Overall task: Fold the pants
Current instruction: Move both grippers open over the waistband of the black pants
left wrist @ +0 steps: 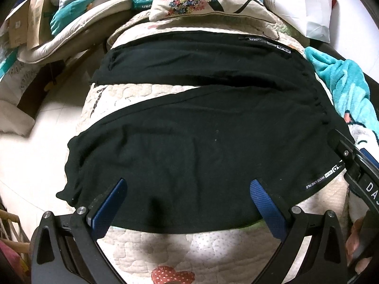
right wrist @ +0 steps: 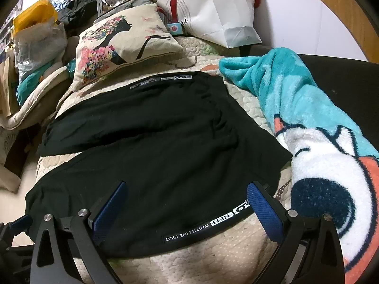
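Black pants (left wrist: 201, 127) lie spread across a cream quilted cushion (left wrist: 165, 243), the two legs running side by side and parted at the left. A white-lettered strip marks the near edge (right wrist: 201, 229). My left gripper (left wrist: 189, 189) is open, its blue pads over the near leg's front edge. My right gripper (right wrist: 187, 191) is open over the near right part of the pants (right wrist: 154, 142), close to the lettered strip. The right gripper's black body shows at the right edge of the left wrist view (left wrist: 355, 163).
A floral pillow (right wrist: 123, 40) and a white paper bag (right wrist: 220, 11) sit behind the pants. A teal cartoon blanket (right wrist: 315, 123) lies along the right side. Bags and clutter (left wrist: 47, 16) pile at the far left; pale floor (left wrist: 35, 165) lies below the cushion's left edge.
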